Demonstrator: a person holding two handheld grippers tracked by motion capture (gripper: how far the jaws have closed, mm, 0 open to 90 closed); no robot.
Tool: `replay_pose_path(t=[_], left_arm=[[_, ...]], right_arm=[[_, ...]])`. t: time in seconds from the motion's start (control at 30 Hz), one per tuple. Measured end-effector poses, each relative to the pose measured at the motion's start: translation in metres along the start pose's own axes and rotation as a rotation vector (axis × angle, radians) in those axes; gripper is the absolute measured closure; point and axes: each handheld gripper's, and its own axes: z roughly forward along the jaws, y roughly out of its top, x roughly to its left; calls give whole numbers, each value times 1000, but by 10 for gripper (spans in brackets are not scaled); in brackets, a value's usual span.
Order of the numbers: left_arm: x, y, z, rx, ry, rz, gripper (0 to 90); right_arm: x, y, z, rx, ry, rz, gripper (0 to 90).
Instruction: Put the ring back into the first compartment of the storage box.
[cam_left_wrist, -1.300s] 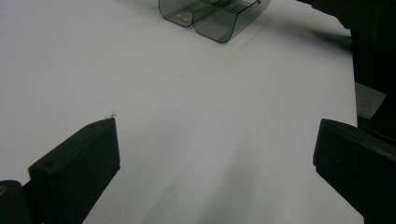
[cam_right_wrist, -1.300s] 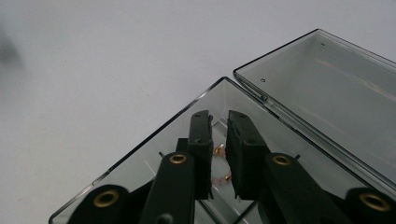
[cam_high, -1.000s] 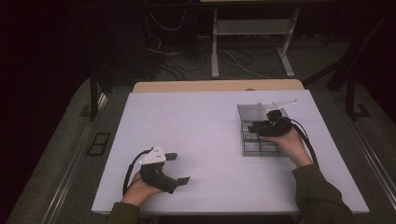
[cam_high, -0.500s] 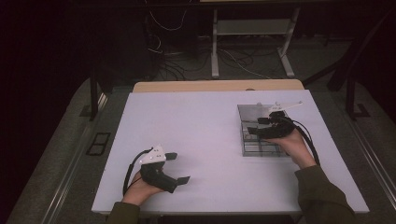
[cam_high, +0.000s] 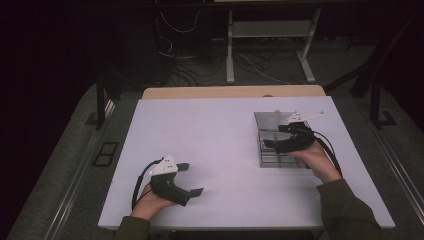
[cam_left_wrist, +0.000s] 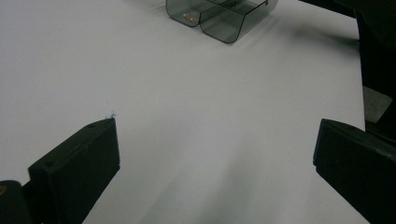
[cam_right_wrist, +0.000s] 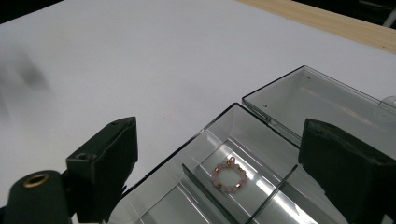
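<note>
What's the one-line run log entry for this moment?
right gripper: jaws just opened, empty, over open box | bead bracelet: lying in box compartment | left gripper: open, empty, over table

The white table (cam_high: 220, 150) lies bare across its left, middle and far stretches, so a hand can pass freely there. The one thing standing in the way is the smoky clear compartment box (cam_high: 280, 145) on the right side, its lid (cam_right_wrist: 322, 100) laid open flat on the far side. Upright dividers (cam_right_wrist: 205, 186) split the box into narrow bays; one holds a small pink bead ring (cam_right_wrist: 229, 176), which takes up most of that bay's width. The right gripper (cam_high: 282, 137) hovers over the box, jaws just opened with nothing between them. The left gripper (cam_high: 192, 179) occupies the near left edge. Beyond the table's far edge things look cluttered, though it is dim.
</note>
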Motion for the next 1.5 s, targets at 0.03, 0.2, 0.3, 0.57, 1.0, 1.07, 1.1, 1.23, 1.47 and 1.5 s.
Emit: replay_pose_path(t=[0.03,0.2,0.3,0.57,1.0,1.07,1.1,1.23,1.47,1.5], left_arm=[[0,0,0,-3,0,-1,0],[0,0,0,-4,0,-1,0],[0,0,0,1,1,2,0],[0,-1,-1,-1,4,-4,0],[0,0,-2,-3,6,1,0],[-1,0,-1,-6,5,0,0],[-1,0,-1,-5,6,1,0],[-1,0,-2,-6,4,0,0],[-1,0,-2,-5,9,-1,0],[-1,0,-2,-7,9,-1,0]], right_arm=[[1,0,0,-1,-2,-3,116],[4,0,-2,0,-1,-13,116],[6,0,-5,-13,-2,-16,116],[10,-9,-18,-29,1,-19,115],[19,-19,-35,-76,23,-15,99],[20,-22,-36,-80,27,-15,99],[21,-23,-37,-79,28,-15,100],[22,-28,-39,-81,35,-10,100],[26,-36,-48,-115,34,-6,100],[26,-37,-50,-119,31,-5,100]])
